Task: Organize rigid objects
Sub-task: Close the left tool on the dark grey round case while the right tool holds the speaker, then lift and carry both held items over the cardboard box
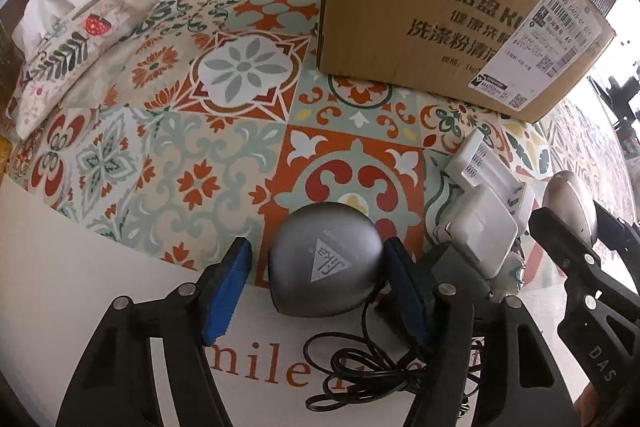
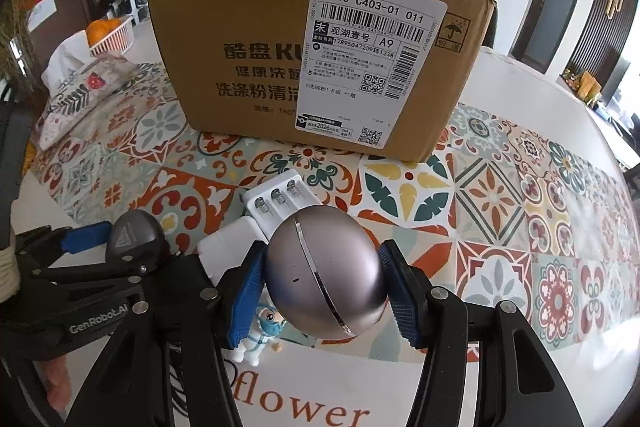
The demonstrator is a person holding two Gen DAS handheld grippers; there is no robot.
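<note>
**Left tool at the grey mouse, right tool already loaded**

Step in hand, as I judge it: pick-up of loose items for the open brown cardboard box (image 2: pixel 320 67) at the far side of the patterned desk (image 1: pixel 180 147).

Left tool (image 1: pixel 318 279): half open, straddling the dark grey domed corded mouse (image 1: pixel 324 263), which sits on the near desk edge. Right pad looks to touch the shell; left pad stands clear. No grip yet. Black cord (image 1: pixel 360 367) coiled just near of the mouse.

Right tool (image 2: pixel 324 287): clamped on a silvery egg-shaped gadget with a chrome seam (image 2: pixel 324 275), held clear above the desk.

Beside the mouse, to the right: white battery charger (image 2: pixel 280 199), white power adapter (image 1: pixel 480 235), small astronaut figurine (image 2: pixel 260 331).

Next move probably calls for a firm squeeze on the mouse, then a lift that minds the trailing cord.
</note>
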